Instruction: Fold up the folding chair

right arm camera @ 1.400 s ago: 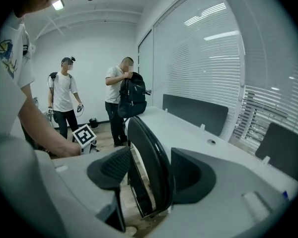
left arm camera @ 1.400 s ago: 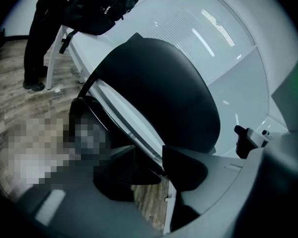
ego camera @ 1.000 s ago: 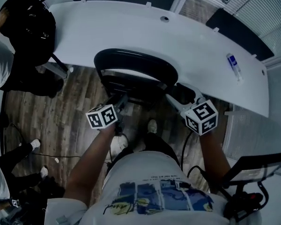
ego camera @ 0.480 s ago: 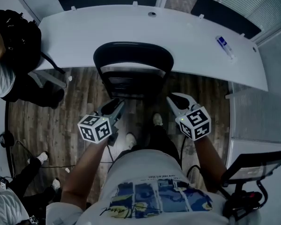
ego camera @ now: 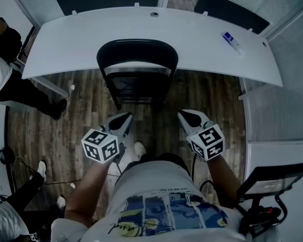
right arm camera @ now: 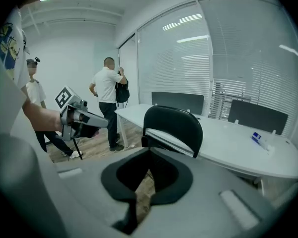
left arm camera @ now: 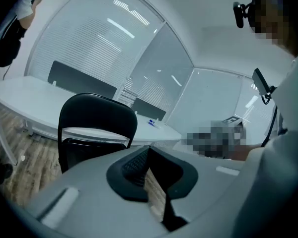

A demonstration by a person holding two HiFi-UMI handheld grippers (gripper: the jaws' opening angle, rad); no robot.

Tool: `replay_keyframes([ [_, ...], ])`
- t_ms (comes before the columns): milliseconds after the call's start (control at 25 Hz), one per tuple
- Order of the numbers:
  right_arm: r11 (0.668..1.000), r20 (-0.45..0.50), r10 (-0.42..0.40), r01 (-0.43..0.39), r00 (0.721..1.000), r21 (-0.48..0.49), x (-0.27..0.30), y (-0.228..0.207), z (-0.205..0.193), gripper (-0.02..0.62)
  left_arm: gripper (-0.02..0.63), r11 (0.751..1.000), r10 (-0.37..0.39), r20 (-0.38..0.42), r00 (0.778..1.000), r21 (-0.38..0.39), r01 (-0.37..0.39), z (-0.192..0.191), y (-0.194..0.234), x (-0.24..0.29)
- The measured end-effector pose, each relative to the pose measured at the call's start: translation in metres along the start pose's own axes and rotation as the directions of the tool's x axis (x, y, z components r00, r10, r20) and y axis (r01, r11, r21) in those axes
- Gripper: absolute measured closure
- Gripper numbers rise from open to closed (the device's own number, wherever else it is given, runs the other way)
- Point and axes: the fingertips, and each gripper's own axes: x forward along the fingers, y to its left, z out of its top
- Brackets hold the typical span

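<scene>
The black folding chair [ego camera: 136, 67] stands upright at the white desk, its rounded back toward me. It also shows in the left gripper view [left arm camera: 97, 125] and the right gripper view [right arm camera: 173, 123]. My left gripper [ego camera: 126, 118] hangs a short way in front of the chair, at its left. Its jaws are shut with nothing between them [left arm camera: 149, 148]. My right gripper [ego camera: 184, 116] hangs in front of the chair's right side, also shut and empty [right arm camera: 149, 151]. Neither gripper touches the chair. Whether the seat lies flat against the back I cannot tell.
A curved white desk [ego camera: 81, 39] runs behind the chair, with a small blue and white object [ego camera: 230, 41] on its right part. A person [ego camera: 2, 79] stands at the left. A black stand with a device [ego camera: 270, 183] is at the lower right. Wood floor [ego camera: 81, 110] lies around the chair.
Both grippers have drawn back from the chair toward my body, and their jaws have closed. The chair stays standing at the desk.
</scene>
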Motion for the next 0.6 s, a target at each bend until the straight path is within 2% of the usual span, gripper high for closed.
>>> replay_keyframes([
  [80,1.0,0.009,0.007,-0.007,1.0,-0.007,-0.009,0.009,-0.001,0.592,0.603,1.0,-0.006,0.004,1.0,0.006,0.006,-0.003,-0.011,-0.009],
  [280,0.999,0.051,0.02,-0.019,0.999,-0.031,-0.067,0.045,-0.013,0.592,0.603,0.998,0.004,0.007,1.0,0.061,-0.004,-0.021,-0.07,-0.044],
  [600,0.999,0.085,0.049,-0.047,0.995,-0.015,-0.134,0.093,-0.052,0.592,0.603,0.993,0.004,-0.01,1.0,0.122,-0.003,-0.06,-0.146,-0.093],
])
